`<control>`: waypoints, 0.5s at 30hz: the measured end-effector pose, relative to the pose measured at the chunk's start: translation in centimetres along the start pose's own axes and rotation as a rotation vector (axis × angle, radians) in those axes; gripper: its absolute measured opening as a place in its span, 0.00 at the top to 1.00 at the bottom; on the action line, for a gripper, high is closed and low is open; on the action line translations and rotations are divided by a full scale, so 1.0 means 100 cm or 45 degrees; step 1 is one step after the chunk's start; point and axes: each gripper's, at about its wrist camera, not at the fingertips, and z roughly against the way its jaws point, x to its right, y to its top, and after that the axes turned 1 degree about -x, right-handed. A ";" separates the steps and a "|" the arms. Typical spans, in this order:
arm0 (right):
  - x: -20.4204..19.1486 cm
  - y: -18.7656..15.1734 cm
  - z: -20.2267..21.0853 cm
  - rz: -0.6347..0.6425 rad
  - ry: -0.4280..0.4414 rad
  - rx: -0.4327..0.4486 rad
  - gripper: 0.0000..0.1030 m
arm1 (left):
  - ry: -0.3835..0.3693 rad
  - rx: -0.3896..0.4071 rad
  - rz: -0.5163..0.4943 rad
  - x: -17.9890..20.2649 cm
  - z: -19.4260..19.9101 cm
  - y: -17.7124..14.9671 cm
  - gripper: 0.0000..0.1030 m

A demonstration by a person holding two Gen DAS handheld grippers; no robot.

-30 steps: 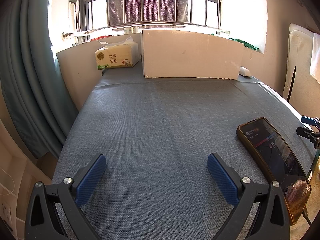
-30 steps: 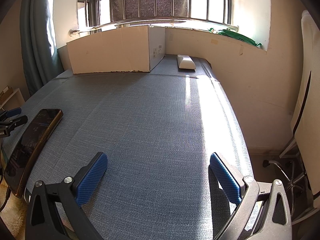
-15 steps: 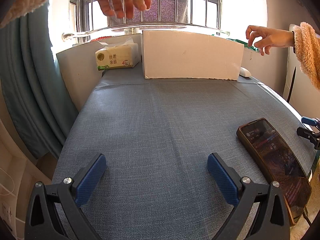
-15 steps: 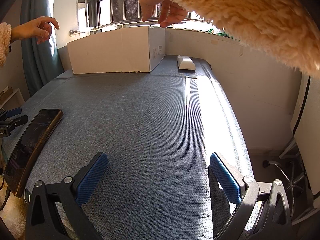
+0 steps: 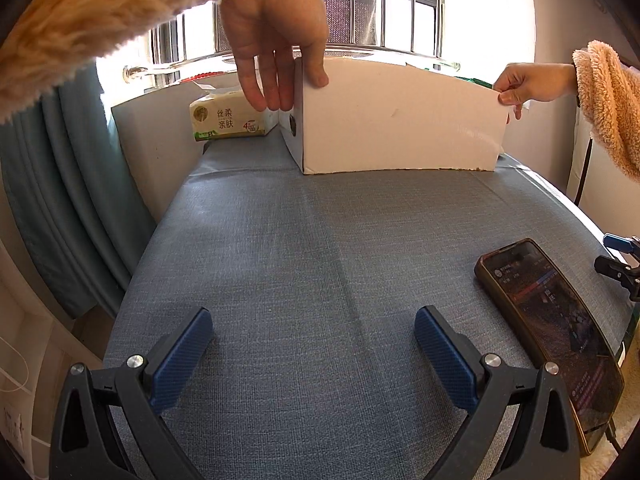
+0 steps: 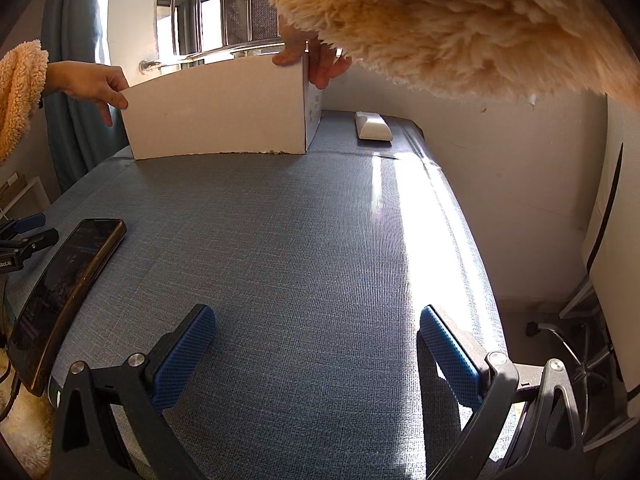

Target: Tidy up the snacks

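Across the blue-grey counter [image 5: 320,240] the biggest change is at the far end: a second ago nobody was in view, half a second ago two bare hands hung in the air above, and now both have closed on the white cardboard box [image 5: 400,120] under the window. The left hand [image 5: 276,28], in a fleecy tan sleeve, grips its left top corner, thumb on the front face and fingers down the side panel; the right hand [image 5: 516,88] pinches the opposite top corner. The box has come nearer and turned slightly, so its end panel now shows in the left view, just beside the tissue pack [image 5: 228,118]. This looks like setting up the container the snacks will go in; no snacks show in either view, so sorting has not begun. Nearer, the phone [image 5: 548,332] lies in its place, touching nothing. Smallest, and unmoved, the left hand-held gripper [image 5: 312,352] and right hand-held gripper [image 6: 316,354] both sit low over the near counter edge, blue pads spread wide, holding nothing while the hands are busy elsewhere.
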 end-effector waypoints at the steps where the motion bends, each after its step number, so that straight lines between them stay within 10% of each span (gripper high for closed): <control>1: 0.000 0.000 0.000 0.000 0.000 0.000 0.00 | 0.000 0.001 0.000 0.000 0.000 0.000 0.00; 15: 0.000 0.001 0.000 0.001 -0.003 0.001 0.00 | 0.000 0.010 0.000 0.001 0.001 -0.002 0.00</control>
